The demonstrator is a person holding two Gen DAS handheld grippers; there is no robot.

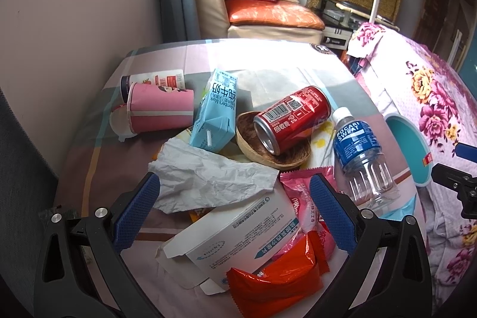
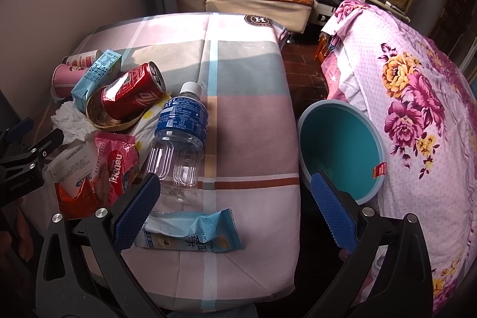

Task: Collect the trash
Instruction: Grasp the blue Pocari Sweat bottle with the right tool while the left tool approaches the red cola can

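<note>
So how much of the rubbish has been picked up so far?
Nothing looks done yet: the teal bin looks empty. Nothing is in hand either; the left gripper and the right gripper are both open. Everything is left on the table: red can, plastic bottle, milk carton, pink cup, crumpled tissue, white box and snack wrappers.
</note>
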